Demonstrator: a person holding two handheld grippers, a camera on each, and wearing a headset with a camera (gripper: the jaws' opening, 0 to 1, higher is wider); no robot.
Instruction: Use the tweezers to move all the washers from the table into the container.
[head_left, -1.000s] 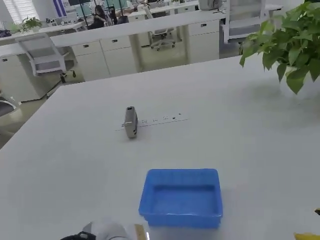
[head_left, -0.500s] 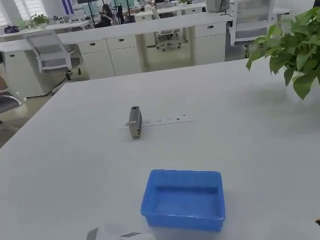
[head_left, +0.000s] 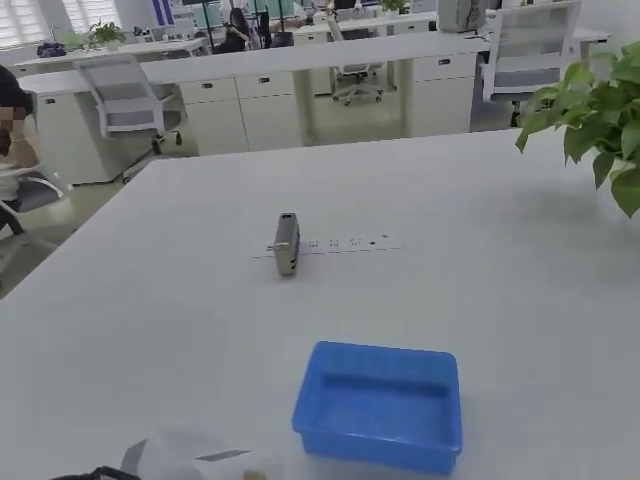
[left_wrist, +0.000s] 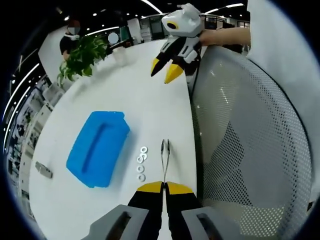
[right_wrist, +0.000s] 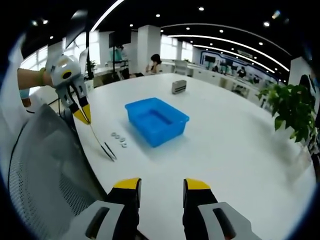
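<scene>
While the left gripper (left_wrist: 162, 189) is clamped on the tweezers (left_wrist: 164, 159), their tips just beside the washers (left_wrist: 141, 163) lying on the table near the blue container (left_wrist: 97, 147), the right gripper (right_wrist: 162, 186) hangs open and empty — so the first pick looks to be in hand, and it calls for lowering the tips to pinch 1 washer.

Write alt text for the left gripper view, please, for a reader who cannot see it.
The left tongs grip tweezers over a white table, near washers lying beside a blue container. The open right tongs hover beyond.
</scene>
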